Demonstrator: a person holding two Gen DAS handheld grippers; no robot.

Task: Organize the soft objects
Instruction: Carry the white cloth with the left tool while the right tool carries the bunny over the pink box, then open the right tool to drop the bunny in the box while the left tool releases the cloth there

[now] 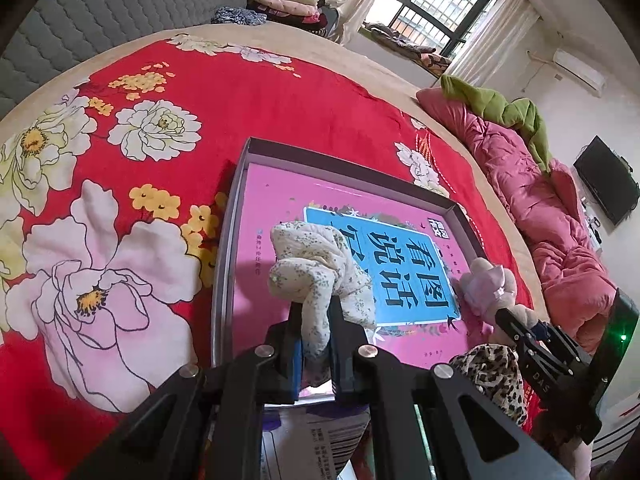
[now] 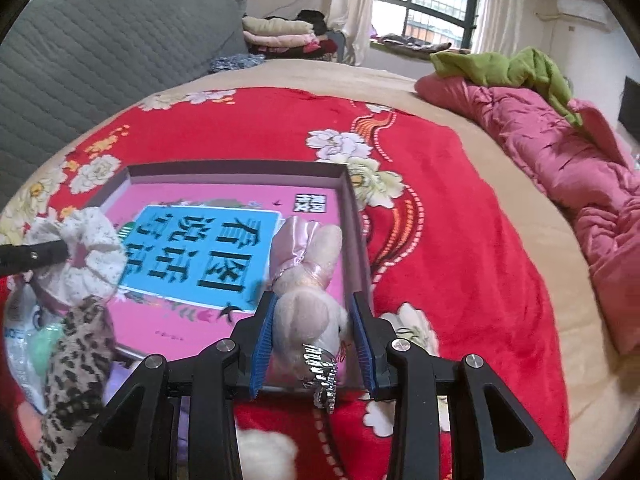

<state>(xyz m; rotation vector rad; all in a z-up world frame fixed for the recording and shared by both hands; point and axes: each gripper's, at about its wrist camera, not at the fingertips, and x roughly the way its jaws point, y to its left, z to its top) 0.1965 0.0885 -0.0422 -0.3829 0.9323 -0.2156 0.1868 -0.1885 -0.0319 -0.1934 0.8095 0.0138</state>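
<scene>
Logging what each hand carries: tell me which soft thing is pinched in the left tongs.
The white floral scrunchie, clamped in the left tongs over the pink box. The plush bunny sits between the right tongs; the leopard-print scrunchie is ungripped.

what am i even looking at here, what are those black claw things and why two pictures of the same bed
The black claws are two-finger grippers that a person holds, one in each hand. A wide-angle camera on each looks forward along its fingers, hence two pictures: one from the left gripper, one from the right gripper.

On the red floral blanket lies a shallow box with a pink and blue printed bottom.

The left gripper is shut on a cream floral scrunchie. A plush bunny sits between the right gripper's blue pads, apparently held; it lies in the box by its right wall. A leopard-print cloth lies near the box's near edge.
</scene>
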